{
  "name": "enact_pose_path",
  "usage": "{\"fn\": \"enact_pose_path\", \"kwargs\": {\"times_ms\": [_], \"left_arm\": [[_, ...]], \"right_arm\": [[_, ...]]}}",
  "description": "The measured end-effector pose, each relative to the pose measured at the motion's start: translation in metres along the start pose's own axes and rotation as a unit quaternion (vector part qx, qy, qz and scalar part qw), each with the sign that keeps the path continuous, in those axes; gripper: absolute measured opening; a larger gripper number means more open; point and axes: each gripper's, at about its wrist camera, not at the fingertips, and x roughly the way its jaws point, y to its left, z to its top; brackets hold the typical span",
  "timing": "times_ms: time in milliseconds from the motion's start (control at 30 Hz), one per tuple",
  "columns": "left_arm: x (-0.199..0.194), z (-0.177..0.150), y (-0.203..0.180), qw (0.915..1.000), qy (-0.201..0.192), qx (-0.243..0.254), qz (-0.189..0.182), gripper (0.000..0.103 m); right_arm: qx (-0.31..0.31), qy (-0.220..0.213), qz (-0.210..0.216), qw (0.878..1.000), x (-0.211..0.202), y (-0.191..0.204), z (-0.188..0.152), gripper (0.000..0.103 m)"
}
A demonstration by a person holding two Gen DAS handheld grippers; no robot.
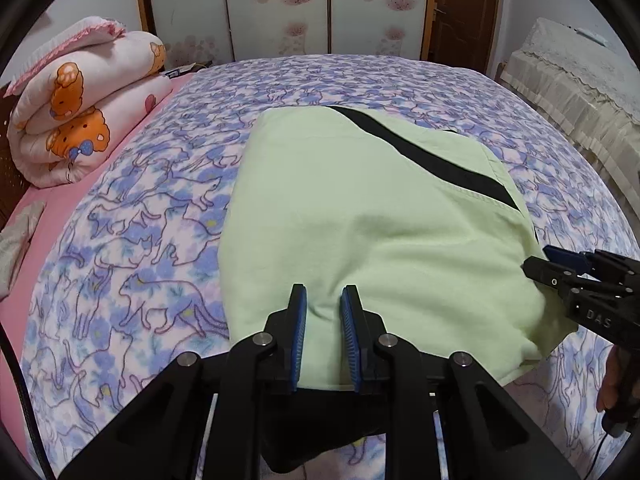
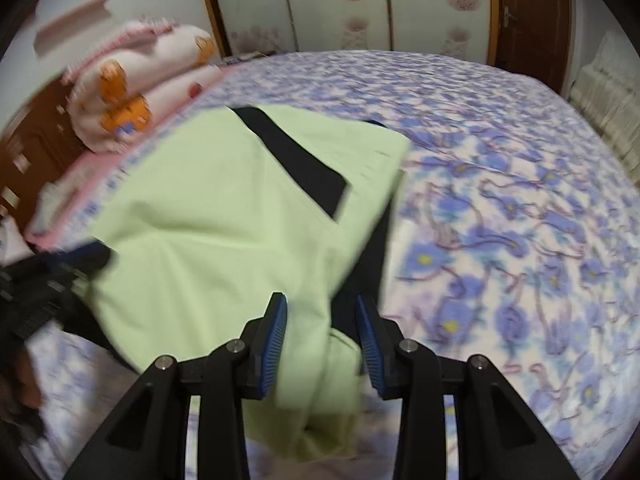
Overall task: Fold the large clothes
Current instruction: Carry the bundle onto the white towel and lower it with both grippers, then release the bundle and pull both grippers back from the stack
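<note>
A light green garment (image 1: 360,208) with a black diagonal stripe (image 1: 424,156) lies partly folded on the bed; it also shows in the right wrist view (image 2: 224,208). My left gripper (image 1: 324,300) straddles its near edge with a narrow gap, cloth between the pads. My right gripper (image 2: 322,308) is wider apart, with green cloth bunched between and below its fingers (image 2: 276,320). The right gripper also shows in the left wrist view (image 1: 560,268) at the garment's right edge. The left gripper shows blurred in the right wrist view (image 2: 76,260).
The bed (image 1: 140,240) has a purple cat-print cover. A rolled pink quilt (image 1: 80,108) sits at the far left. Wardrobe doors (image 1: 288,4) stand behind, a lace-covered piece (image 1: 568,80) at the right.
</note>
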Motion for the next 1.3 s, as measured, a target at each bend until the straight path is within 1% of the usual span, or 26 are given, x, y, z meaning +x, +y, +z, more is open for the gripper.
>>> {"fn": "enact_pose_path", "kwargs": {"times_ms": [100, 167, 300, 367, 400, 500, 567, 600, 633, 667, 700, 767, 933, 1000, 1067, 1167, 1200, 1300], "left_arm": [[0.001, -0.001, 0.001, 1.0000, 0.005, -0.001, -0.002, 0.015], [0.002, -0.001, 0.001, 1.0000, 0.007, 0.002, 0.000, 0.015], [0.001, 0.000, 0.001, 0.9999, 0.010, -0.003, 0.002, 0.015], [0.000, 0.000, 0.002, 0.9999, 0.012, -0.009, 0.002, 0.015], [-0.001, 0.000, 0.002, 0.9998, 0.013, -0.013, 0.003, 0.015], [-0.003, 0.001, -0.001, 0.9997, 0.018, -0.012, 0.012, 0.016], [-0.005, 0.001, -0.006, 0.9995, 0.025, -0.006, 0.019, 0.024], [-0.006, 0.001, -0.007, 0.9994, 0.028, -0.005, 0.018, 0.040], [-0.009, 0.001, -0.010, 0.9993, 0.033, -0.004, 0.017, 0.062], [-0.013, 0.000, -0.014, 0.9992, 0.035, -0.003, 0.020, 0.072], [-0.020, -0.002, -0.018, 0.9990, 0.034, -0.001, 0.030, 0.084], [-0.030, -0.006, -0.025, 0.9988, 0.035, 0.003, 0.034, 0.086], [-0.061, -0.020, -0.044, 0.9982, 0.056, 0.003, 0.022, 0.086], [-0.079, -0.027, -0.053, 0.9982, 0.058, -0.002, 0.014, 0.086], [-0.095, -0.033, -0.061, 0.9981, 0.061, -0.008, 0.008, 0.086], [-0.128, -0.045, -0.076, 0.9979, 0.063, -0.014, -0.003, 0.086], [-0.140, -0.049, -0.082, 0.9980, 0.062, -0.012, -0.007, 0.086], [-0.178, -0.061, -0.101, 0.9988, 0.048, -0.003, -0.013, 0.086]], "right_arm": [[0.033, 0.009, 0.034, 0.999, 0.006, -0.016, -0.005, 0.036], [0.039, 0.009, 0.037, 0.999, 0.006, -0.017, -0.005, 0.036], [0.041, 0.009, 0.030, 0.999, 0.002, -0.011, -0.005, 0.036], [0.052, 0.014, 0.035, 0.998, -0.001, -0.013, -0.005, 0.036], [0.062, 0.018, 0.041, 0.997, -0.004, -0.015, -0.006, 0.038], [0.079, 0.030, 0.050, 0.995, -0.011, -0.019, -0.008, 0.038], [0.087, 0.037, 0.053, 0.994, -0.016, -0.021, -0.010, 0.039], [0.090, 0.040, 0.056, 0.994, -0.020, -0.022, -0.011, 0.039], [0.090, 0.043, 0.057, 0.993, -0.025, -0.023, -0.012, 0.039], [0.089, 0.045, 0.057, 0.993, -0.029, -0.023, -0.013, 0.040], [0.086, 0.047, 0.056, 0.994, -0.035, -0.023, -0.015, 0.040], [0.079, 0.049, 0.054, 0.994, -0.049, -0.023, -0.020, 0.040], [0.068, 0.055, 0.043, 0.995, -0.092, -0.029, -0.036, 0.041], [0.067, 0.054, 0.039, 0.996, -0.110, -0.032, -0.043, 0.044], [0.064, 0.055, 0.030, 0.996, -0.135, -0.036, -0.053, 0.045], [0.054, 0.055, 0.023, 0.997, -0.165, -0.039, -0.061, 0.045], [0.049, 0.052, 0.022, 0.997, -0.182, -0.041, -0.066, 0.045], [0.041, 0.038, 0.020, 0.998, -0.220, -0.045, -0.077, 0.045]]}}
